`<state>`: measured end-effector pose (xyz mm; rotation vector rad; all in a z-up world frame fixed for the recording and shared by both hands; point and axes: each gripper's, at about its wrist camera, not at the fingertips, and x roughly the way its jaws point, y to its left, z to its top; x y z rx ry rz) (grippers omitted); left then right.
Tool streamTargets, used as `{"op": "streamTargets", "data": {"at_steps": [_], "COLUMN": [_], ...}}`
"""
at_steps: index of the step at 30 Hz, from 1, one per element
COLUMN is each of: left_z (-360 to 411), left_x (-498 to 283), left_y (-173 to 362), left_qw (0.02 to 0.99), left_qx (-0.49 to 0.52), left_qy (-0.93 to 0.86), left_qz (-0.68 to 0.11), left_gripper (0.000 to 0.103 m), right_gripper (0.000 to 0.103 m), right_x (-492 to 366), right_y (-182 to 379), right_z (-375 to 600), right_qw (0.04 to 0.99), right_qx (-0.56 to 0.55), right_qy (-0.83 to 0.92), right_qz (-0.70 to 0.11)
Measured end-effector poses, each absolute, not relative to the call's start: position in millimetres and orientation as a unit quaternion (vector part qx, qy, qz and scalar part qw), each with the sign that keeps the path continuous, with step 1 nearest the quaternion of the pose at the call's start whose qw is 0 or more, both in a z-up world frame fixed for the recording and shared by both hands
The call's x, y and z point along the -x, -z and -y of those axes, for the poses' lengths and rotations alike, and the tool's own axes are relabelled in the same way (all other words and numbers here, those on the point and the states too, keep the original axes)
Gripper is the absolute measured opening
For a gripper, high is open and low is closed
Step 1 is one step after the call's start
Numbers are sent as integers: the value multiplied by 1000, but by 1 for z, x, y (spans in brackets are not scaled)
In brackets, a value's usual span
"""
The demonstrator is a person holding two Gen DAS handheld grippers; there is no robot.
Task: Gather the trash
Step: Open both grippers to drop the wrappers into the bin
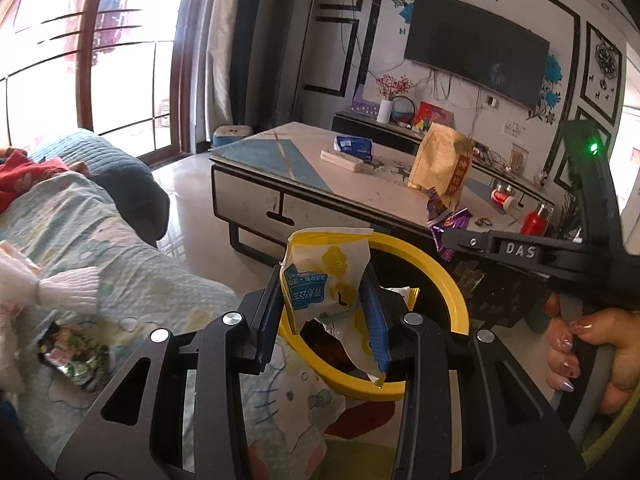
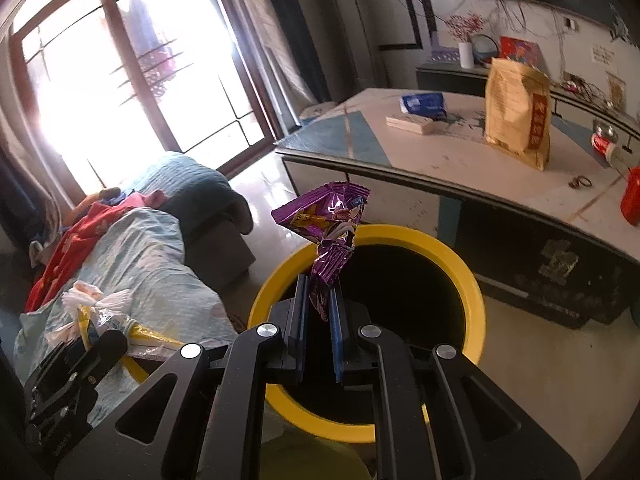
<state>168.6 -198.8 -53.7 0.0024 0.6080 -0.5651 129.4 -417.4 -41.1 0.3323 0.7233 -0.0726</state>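
Sunlit living room, bed on the left, low desk (image 1: 304, 168) on the right. My left gripper (image 1: 326, 308) pinches a yellow-and-white wrapper (image 1: 320, 280) over the near rim of the yellow bin (image 2: 460, 264); my right gripper (image 2: 318, 312) pinches a purple wrapper (image 2: 332, 232) over its far rim. I should centre both above the dark opening before letting go. A tissue wad (image 1: 68, 288) lies on the bed.
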Motion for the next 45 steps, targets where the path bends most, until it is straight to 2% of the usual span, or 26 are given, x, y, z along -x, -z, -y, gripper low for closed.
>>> {"op": "streamTargets", "data": {"at_steps": [18,19,21,23,25,28,35,45], "left_z": [243,243,241,239,235,224,202,179], "left_x": [-207,-209,-212,-212,-211,-206,-196,-175], "left_y": [95,97,99,101,101,98,87,65], "left_qw": [889,888,884,883,883,885,893,917], "left_qx": [-19,-16,-3,4,10,30,46,36], "left_qy": [301,301,304,306,301,295,283,257], "left_qz": [-345,-348,-355,-357,-359,-359,-346,-303], "left_gripper": [32,33,47,56,59,69,90,92], "right_gripper": [10,10,11,11,12,27,45,60], "right_x": [-146,-147,-148,-150,-150,-151,-149,-143], "right_y": [73,75,80,86,88,90,87,78], "right_z": [444,444,446,449,450,450,449,438], "right_qw": [897,895,892,886,884,883,887,899], "right_qx": [-182,-182,-184,-189,-189,-191,-190,-171], "right_qy": [65,66,73,74,77,76,84,90], "right_qz": [-398,-401,-406,-416,-420,-422,-412,-394]}}
